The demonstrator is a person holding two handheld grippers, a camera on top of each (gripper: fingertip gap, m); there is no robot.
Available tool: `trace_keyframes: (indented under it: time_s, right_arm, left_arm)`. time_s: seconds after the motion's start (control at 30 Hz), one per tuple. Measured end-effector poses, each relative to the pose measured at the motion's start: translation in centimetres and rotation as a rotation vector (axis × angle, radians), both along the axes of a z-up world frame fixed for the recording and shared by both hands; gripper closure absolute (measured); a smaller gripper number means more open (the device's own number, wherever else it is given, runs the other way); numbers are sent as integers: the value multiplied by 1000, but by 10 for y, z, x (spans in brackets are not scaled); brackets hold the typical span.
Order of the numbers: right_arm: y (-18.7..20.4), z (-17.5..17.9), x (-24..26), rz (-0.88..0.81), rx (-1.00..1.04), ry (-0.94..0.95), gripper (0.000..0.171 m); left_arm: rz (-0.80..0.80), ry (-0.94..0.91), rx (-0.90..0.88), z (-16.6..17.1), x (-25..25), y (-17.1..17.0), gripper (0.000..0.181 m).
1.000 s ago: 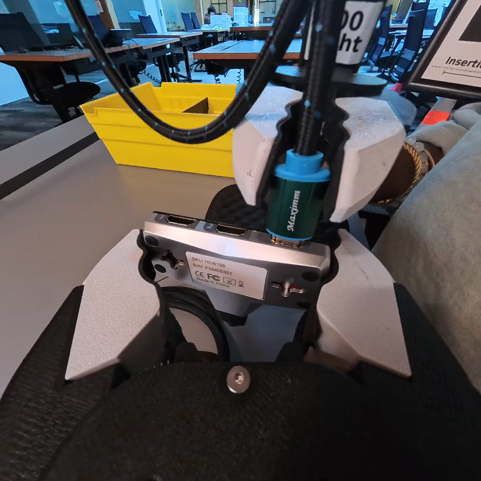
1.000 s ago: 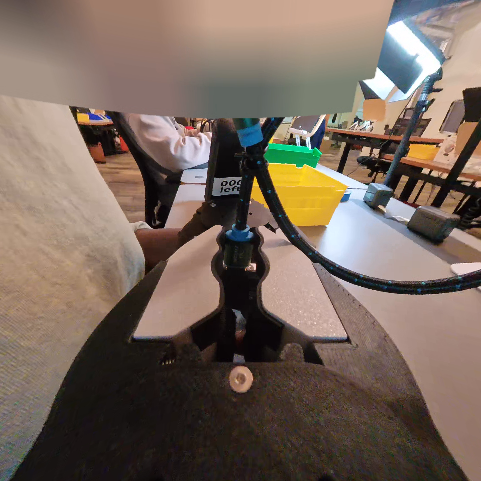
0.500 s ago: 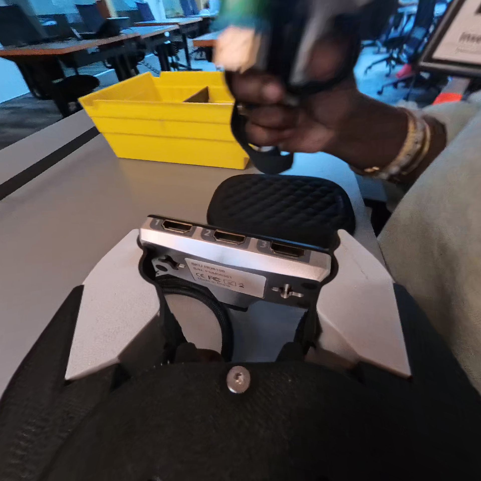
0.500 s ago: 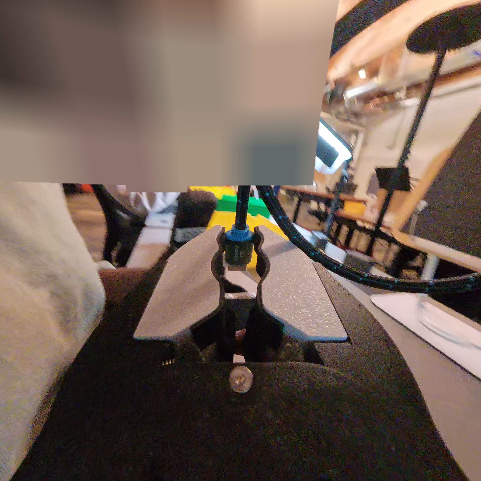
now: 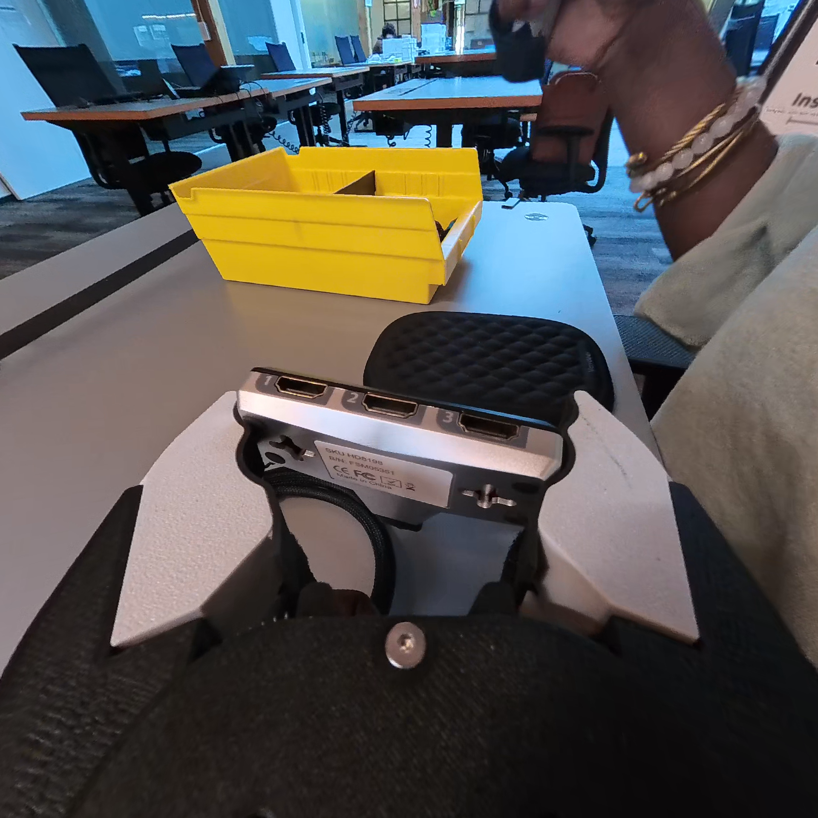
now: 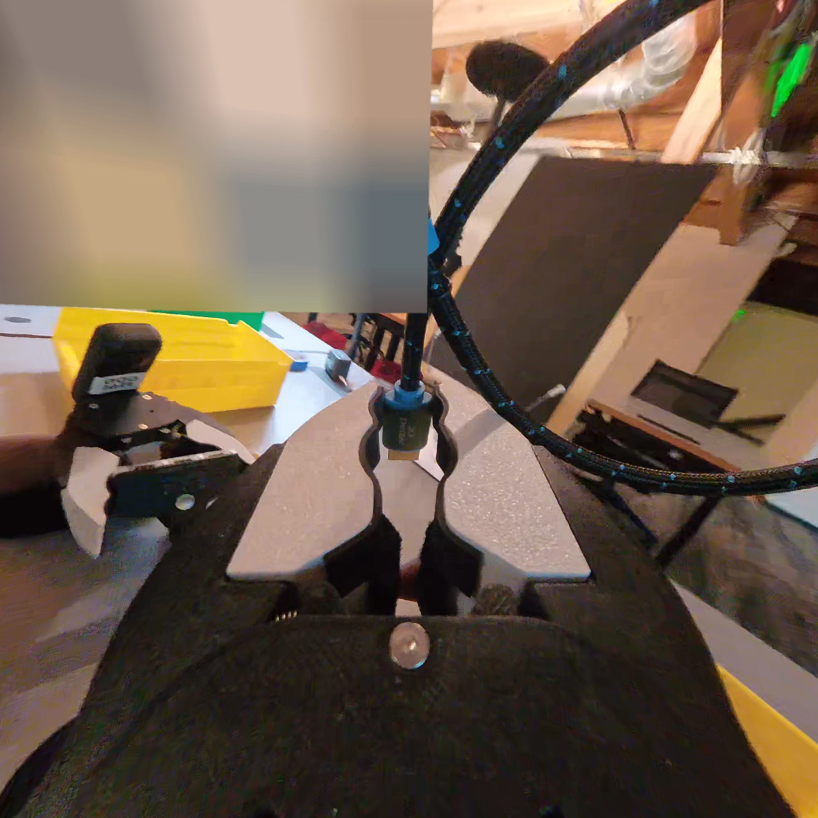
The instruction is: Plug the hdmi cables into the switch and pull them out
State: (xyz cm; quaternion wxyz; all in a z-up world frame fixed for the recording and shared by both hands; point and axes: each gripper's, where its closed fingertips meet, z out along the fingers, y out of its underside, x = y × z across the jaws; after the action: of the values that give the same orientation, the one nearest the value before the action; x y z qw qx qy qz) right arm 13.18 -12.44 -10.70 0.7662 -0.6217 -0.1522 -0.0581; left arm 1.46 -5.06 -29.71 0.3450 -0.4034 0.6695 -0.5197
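Observation:
My left gripper (image 5: pixel 400 436) is shut on the silver HDMI switch (image 5: pixel 394 438) and holds it above the grey table (image 5: pixel 133 354), its three ports facing up and all empty. My right gripper (image 6: pixel 407 425) is shut on the green HDMI plug (image 6: pixel 405 427) with a blue collar; its black braided cable (image 6: pixel 509 398) loops up and to the right. The plug's gold tip is bare. In the right wrist view the left gripper (image 6: pixel 146 464) with the switch sits low at the left. In the left wrist view only the hand (image 5: pixel 642 66) holding the right gripper shows, at the top right.
A yellow bin (image 5: pixel 327 225) stands on the table beyond the switch; it also shows in the right wrist view (image 6: pixel 186 363). A black quilted pad (image 5: pixel 487 358) lies just behind the switch. A person's light sleeve (image 5: pixel 743 398) fills the right side. A dark panel (image 6: pixel 575 265) stands at the right. Tip to tip, the grippers are about 25 centimetres apart.
The green plug was seated in the switch's third port; my right gripper has pulled it out and lifted it up and away to the right. The left gripper still holds the switch.

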Motion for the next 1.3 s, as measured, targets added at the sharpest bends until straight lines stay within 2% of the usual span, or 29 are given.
trace_keyframes:
  time_s: [0.07, 0.2, 0.33, 0.47, 0.6, 0.8, 0.93, 1.03, 1.13, 1.2, 1.3]
  right_arm:
    - [-5, -16, 27, -90, -109, 16, 150]
    - [-14, -78, 79, -272, -374, 77, 150]
    - [-28, -135, 119, -448, -530, 197, 150]
    - [-50, -187, 140, -657, -798, 165, 150]
    - [-63, -218, 148, -722, -975, 144, 150]
    - [-69, -231, 143, -700, -1073, 267, 152]
    - [-82, -221, 147, -774, -1122, 248, 141]
    - [-84, -200, 149, -819, -1066, 232, 140]
    - [-76, -175, 155, -826, -913, 214, 128]
    - [-64, -165, 151, -737, -803, 299, 122]
    - [-44, -164, 137, -605, -747, 380, 114]
  left_arm:
    - [2, -2, 5, 0, 0, 0, 53]
    - [11, 3, -5, 0, 1, 2, 53]
    - [12, 2, -11, 0, 1, 3, 53]
    - [15, 4, -20, 0, 1, 4, 53]
    - [15, 7, -32, 0, 2, 5, 53]
    - [16, 5, -29, 0, 1, 5, 53]
    - [15, 5, -29, 0, 2, 5, 53]
    - [15, 4, -28, 0, 1, 5, 53]
    - [15, 3, -25, 0, 1, 4, 53]
    - [15, 3, -23, 0, 1, 4, 53]
    - [15, 2, -20, 0, 1, 4, 53]
